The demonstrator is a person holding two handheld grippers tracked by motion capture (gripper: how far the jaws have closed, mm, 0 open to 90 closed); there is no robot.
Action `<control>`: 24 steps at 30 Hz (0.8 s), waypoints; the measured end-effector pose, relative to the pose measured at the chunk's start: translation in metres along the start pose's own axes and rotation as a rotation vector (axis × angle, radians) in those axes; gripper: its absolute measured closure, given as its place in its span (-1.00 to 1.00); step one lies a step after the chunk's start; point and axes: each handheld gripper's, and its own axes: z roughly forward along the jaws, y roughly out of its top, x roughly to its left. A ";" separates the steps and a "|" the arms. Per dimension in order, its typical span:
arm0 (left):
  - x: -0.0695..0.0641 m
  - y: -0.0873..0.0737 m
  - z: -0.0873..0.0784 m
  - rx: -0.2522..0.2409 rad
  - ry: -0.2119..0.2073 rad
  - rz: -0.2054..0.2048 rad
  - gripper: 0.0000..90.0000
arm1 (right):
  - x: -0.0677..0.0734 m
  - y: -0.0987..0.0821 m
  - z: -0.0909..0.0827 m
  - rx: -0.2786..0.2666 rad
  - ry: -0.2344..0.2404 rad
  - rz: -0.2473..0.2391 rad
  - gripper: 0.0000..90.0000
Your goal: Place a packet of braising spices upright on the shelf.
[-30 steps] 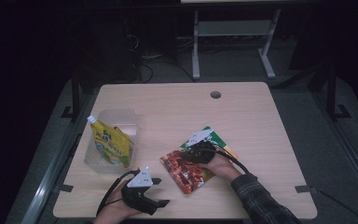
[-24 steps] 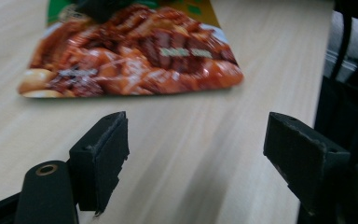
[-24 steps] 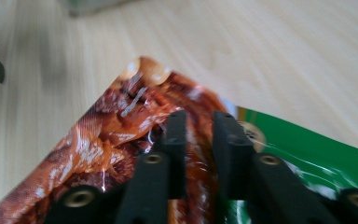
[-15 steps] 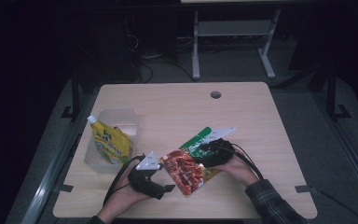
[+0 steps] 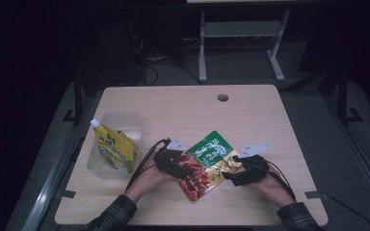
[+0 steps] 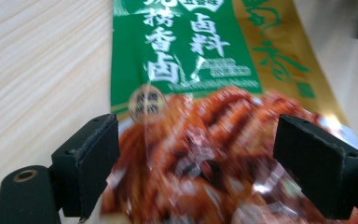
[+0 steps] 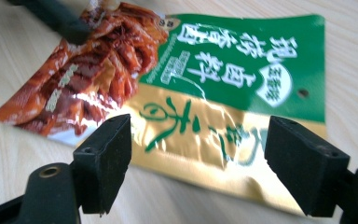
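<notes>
A snack packet point(image 5: 211, 155), green and gold with a red picture at one end, lies flat on the wooden table point(image 5: 183, 106). My left gripper point(image 5: 185, 168) is at its red end, jaws open after just widening; in the left gripper view point(image 6: 198, 140) the red part point(image 6: 205, 154) lies between the pads, untouched. My right gripper point(image 5: 229, 175) is at the gold edge and its jaws have just been opening. The right gripper view point(image 7: 200, 135) has the gold strip point(image 7: 191, 135) between the spread pads with no pressure on it.
A clear plastic box point(image 5: 125, 126) stands at the left of the table with a yellow spouted pouch point(image 5: 113, 149) leaning in it. A round cable hole point(image 5: 222, 97) is at the far side. Cables trail from both grippers toward the front edge.
The right gripper let go of the packet and drew back to the right. The left gripper moved up from the front edge to the packet's red end. The packet now lies flat.
</notes>
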 end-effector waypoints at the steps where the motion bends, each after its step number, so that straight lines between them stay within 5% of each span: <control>1: 0.002 0.002 0.003 0.005 0.003 -0.003 -0.69 | 0.000 -0.003 -0.003 0.000 -0.001 0.007 -0.51; 7: 0.016 0.005 0.022 0.024 0.002 -0.036 -0.69 | -0.002 -0.011 -0.014 -0.011 -0.018 0.020 -0.54; 10: 0.016 0.004 0.020 0.026 -0.014 -0.002 -0.51 | -0.003 -0.015 -0.020 -0.025 -0.025 0.029 -0.54; 13: 0.011 0.006 0.020 0.043 0.023 0.007 -0.43 | -0.004 -0.018 -0.025 -0.034 -0.032 0.039 -0.55; 20: 0.006 0.008 0.017 0.060 0.018 0.018 0.57 | -0.004 -0.020 -0.031 -0.055 -0.051 0.052 -0.55; 24: 0.004 0.010 0.017 0.071 0.008 0.024 0.87 | -0.004 -0.020 -0.032 -0.058 -0.051 0.057 -0.56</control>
